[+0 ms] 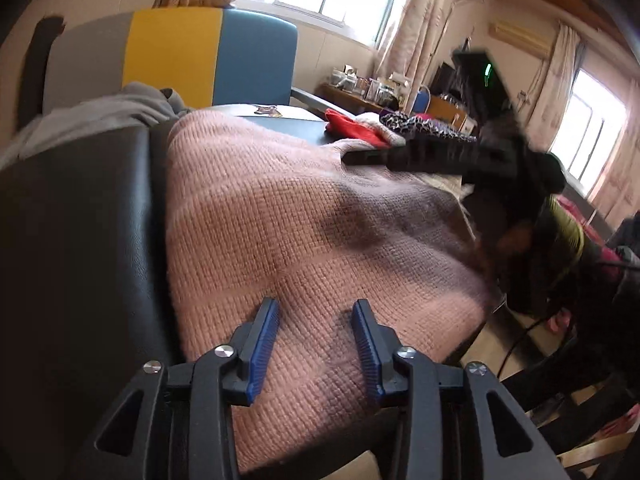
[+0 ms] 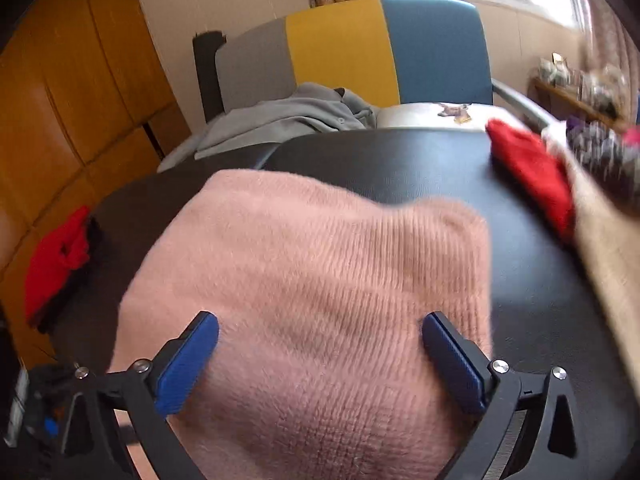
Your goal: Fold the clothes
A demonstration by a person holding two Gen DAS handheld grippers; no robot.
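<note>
A pink knitted sweater [image 1: 280,208] lies spread on the black table [image 1: 80,220], and part of it hangs over the near edge. My left gripper [image 1: 316,306] hovers low over its near part. The blue pads stand apart with flat knit showing between them, not pinched. In the right wrist view the same sweater [image 2: 320,248] fills the middle. My right gripper [image 2: 320,320] is spread wide above it with nothing gripped. One blurred black finger [image 1: 400,156] of the right gripper shows over the sweater's far right edge in the left wrist view.
A red garment [image 2: 532,176], a beige cloth [image 2: 608,240] and a leopard-print piece [image 1: 424,126] are piled at the table's far right. A grey garment [image 2: 288,116] lies on the grey, yellow and blue chair [image 2: 340,44] behind. Another red cloth [image 2: 56,264] sits at the table's left edge.
</note>
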